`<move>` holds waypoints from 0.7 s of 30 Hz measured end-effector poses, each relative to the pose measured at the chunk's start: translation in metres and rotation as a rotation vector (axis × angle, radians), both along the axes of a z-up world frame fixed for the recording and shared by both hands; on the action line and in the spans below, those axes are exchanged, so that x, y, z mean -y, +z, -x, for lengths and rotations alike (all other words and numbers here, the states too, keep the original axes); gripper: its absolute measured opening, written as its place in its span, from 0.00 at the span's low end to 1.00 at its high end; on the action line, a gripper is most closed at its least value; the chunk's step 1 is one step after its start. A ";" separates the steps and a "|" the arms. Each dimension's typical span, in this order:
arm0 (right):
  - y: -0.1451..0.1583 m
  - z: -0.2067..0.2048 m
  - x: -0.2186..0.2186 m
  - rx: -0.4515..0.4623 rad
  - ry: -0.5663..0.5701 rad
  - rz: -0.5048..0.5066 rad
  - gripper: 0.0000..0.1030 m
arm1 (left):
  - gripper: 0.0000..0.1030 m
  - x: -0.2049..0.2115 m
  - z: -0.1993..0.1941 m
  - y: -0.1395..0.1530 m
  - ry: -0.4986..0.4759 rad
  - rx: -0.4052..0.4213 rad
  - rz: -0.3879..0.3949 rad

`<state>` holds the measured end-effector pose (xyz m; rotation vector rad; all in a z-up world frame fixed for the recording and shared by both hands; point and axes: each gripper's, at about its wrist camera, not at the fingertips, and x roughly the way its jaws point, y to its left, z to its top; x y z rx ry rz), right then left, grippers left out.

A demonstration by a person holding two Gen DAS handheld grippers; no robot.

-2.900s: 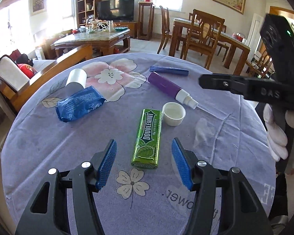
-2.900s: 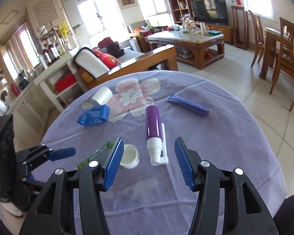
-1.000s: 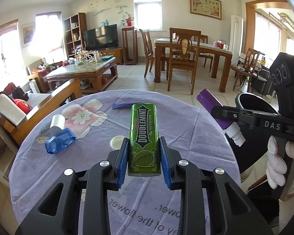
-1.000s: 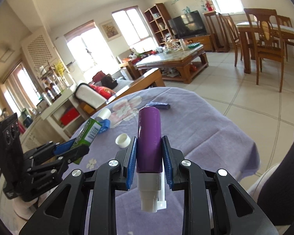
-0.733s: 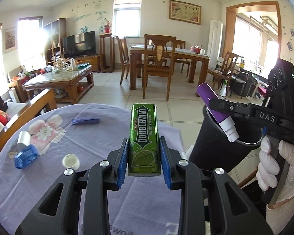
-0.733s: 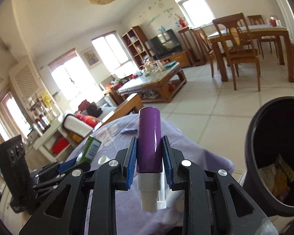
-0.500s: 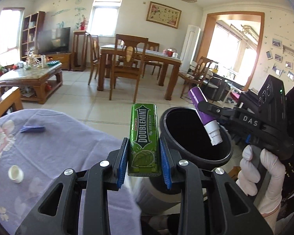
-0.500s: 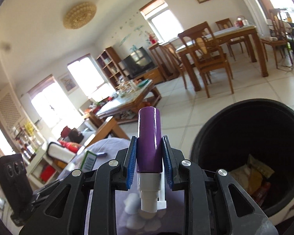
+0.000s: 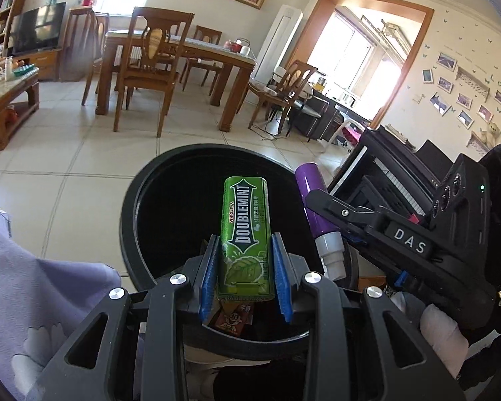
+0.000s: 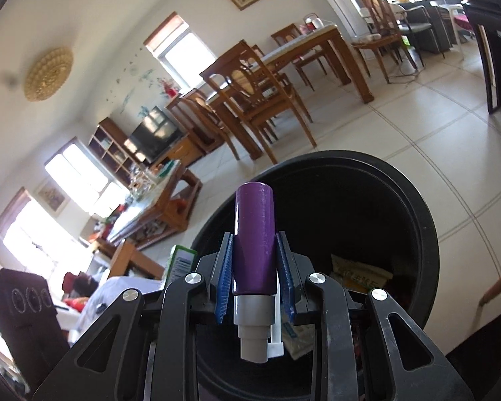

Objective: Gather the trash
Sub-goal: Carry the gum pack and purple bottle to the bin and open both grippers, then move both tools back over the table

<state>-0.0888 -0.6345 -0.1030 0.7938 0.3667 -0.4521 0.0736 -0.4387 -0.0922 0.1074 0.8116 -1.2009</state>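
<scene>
The left hand-held gripper (image 9: 244, 275) is clamped on a green Doublemint gum pack (image 9: 246, 234), held upright above the open mouth of the black trash bin (image 9: 130, 220). The right hand-held gripper (image 10: 254, 280) is closed around a purple spray bottle (image 10: 254, 237), nozzle end toward the camera, over the same bin's rim. Wrappers (image 10: 359, 275) are seen inside the bin. The lilac-clothed surface (image 9: 33, 287) is noted at 8 o'clock in the left view.

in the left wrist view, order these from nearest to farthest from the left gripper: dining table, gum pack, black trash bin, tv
1. gum pack, clamped in the left gripper.
2. black trash bin, directly below and ahead.
3. dining table, across the floor, upper left.
4. tv, far left by the wall.
</scene>
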 end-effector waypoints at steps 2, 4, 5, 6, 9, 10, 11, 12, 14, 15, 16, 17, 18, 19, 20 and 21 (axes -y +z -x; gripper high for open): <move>-0.009 -0.002 0.004 -0.005 -0.008 -0.024 0.25 | 0.29 0.009 0.000 -0.010 -0.003 -0.010 -0.027; -0.016 -0.001 0.005 -0.005 -0.019 -0.048 0.25 | 0.30 0.016 0.000 -0.017 0.006 -0.006 -0.057; -0.019 -0.002 0.008 -0.005 -0.023 -0.055 0.25 | 0.30 0.014 0.000 -0.018 0.014 0.002 -0.070; -0.022 -0.002 0.009 -0.011 -0.029 -0.061 0.25 | 0.31 0.015 0.000 -0.020 0.027 0.016 -0.086; -0.027 -0.003 0.013 -0.009 -0.034 -0.095 0.27 | 0.32 0.009 0.004 -0.017 0.035 0.028 -0.092; -0.028 -0.001 0.012 -0.004 -0.032 -0.103 0.32 | 0.32 0.008 0.004 -0.015 0.034 0.031 -0.092; -0.029 -0.001 0.012 0.000 -0.034 -0.107 0.37 | 0.32 0.006 0.004 -0.013 0.035 0.039 -0.093; -0.028 0.000 0.011 0.007 -0.039 -0.107 0.44 | 0.32 0.003 0.006 -0.010 0.035 0.051 -0.092; -0.024 0.001 0.006 0.020 -0.040 -0.093 0.46 | 0.32 0.000 0.007 -0.008 0.034 0.065 -0.088; -0.023 0.002 0.005 0.023 -0.040 -0.084 0.47 | 0.32 -0.007 0.007 -0.004 0.039 0.068 -0.081; -0.021 0.004 0.002 0.027 -0.040 -0.077 0.48 | 0.32 -0.010 0.008 -0.002 0.041 0.066 -0.072; -0.020 0.005 0.000 0.033 -0.038 -0.070 0.48 | 0.32 -0.017 0.007 0.001 0.047 0.065 -0.063; -0.018 0.006 -0.003 0.036 -0.035 -0.063 0.48 | 0.32 -0.023 0.007 0.005 0.057 0.068 -0.054; -0.016 0.006 -0.006 0.035 -0.032 -0.055 0.48 | 0.32 -0.034 0.007 0.009 0.061 0.070 -0.042; -0.014 0.005 -0.010 0.034 -0.027 -0.046 0.48 | 0.32 -0.043 0.007 0.013 0.071 0.073 -0.033; -0.012 0.004 -0.013 0.035 -0.018 -0.035 0.48 | 0.32 -0.058 0.006 0.018 0.085 0.074 -0.022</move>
